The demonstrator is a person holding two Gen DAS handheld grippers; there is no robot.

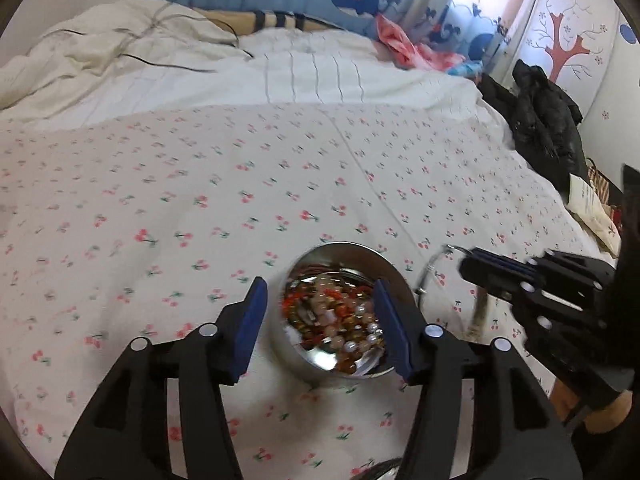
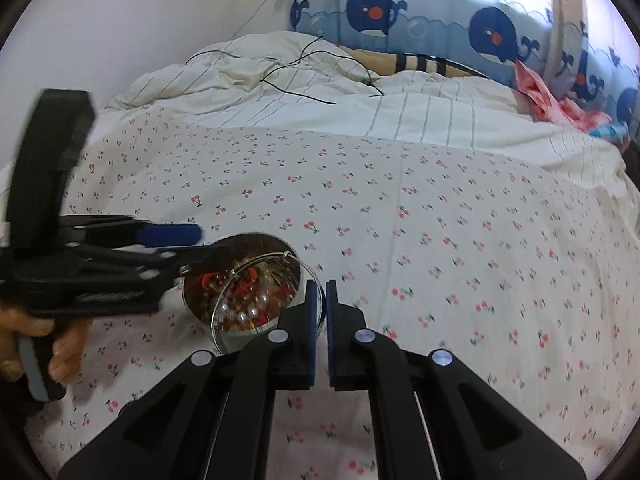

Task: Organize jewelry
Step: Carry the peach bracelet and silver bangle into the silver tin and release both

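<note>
While the left tool (image 1: 320, 320) stands with its pads apart over the steel bowl (image 1: 344, 312) of beads and pearls, the right tool (image 2: 320, 312) beside it is pinched together on a thin silver bangle (image 2: 256, 280). That hoop looks light, stiff and slick, best held across its wire; loose beads would likely roll. Beneath both tools lies a soft cherry-print bedsheet (image 1: 200, 184), with a rumpled duvet (image 2: 280, 76) and whale curtain (image 2: 400, 12) beyond.
</note>
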